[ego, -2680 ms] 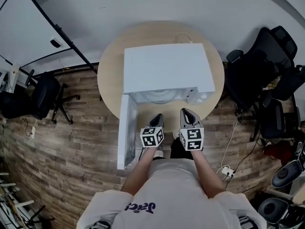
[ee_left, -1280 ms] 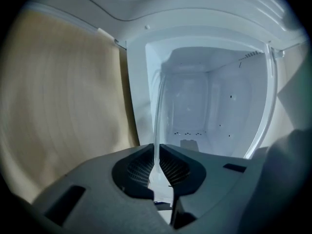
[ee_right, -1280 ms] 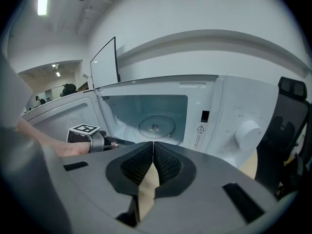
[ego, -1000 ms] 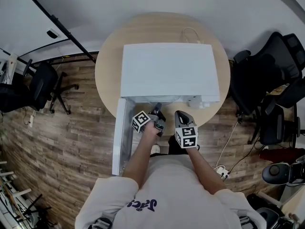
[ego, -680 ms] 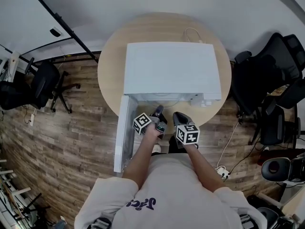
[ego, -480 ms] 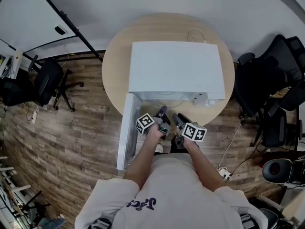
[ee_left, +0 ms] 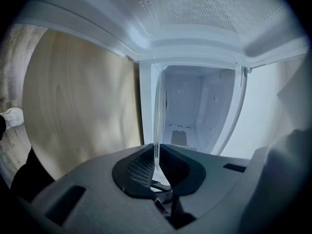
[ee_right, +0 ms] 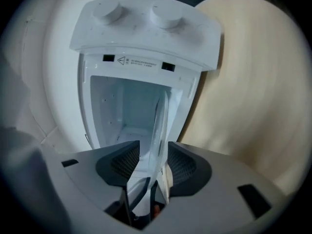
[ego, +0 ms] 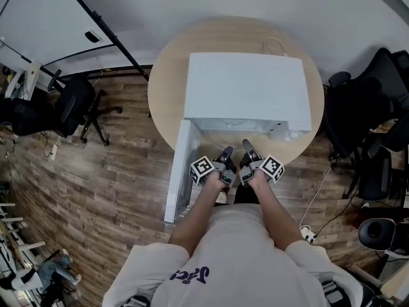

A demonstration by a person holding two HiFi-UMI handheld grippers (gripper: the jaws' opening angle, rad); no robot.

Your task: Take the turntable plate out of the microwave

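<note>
The white microwave (ego: 246, 88) stands on a round wooden table (ego: 166, 101) with its door (ego: 179, 171) swung open to the left. In the left gripper view the clear glass turntable plate (ee_left: 157, 116) runs edge-on out of the cavity, and my left gripper (ee_left: 156, 162) is shut on its rim. In the right gripper view the same plate (ee_right: 158, 130) lies between the jaws of my right gripper (ee_right: 153, 162), which are opening, and the pads stand off the glass. In the head view the left gripper (ego: 227, 153) and the right gripper (ego: 246, 147) sit side by side at the opening.
The microwave's control panel (ee_right: 146, 23) with two knobs is on its right side. A cable (ego: 275, 43) lies on the table behind it. Black office chairs stand left (ego: 80, 104) and right (ego: 374, 107) on the wood floor. The open door flanks my left hand.
My right gripper has rolled over, come in beside the left one, and its jaws have spread around the plate. The left gripper keeps its hold and has drawn back a little.
</note>
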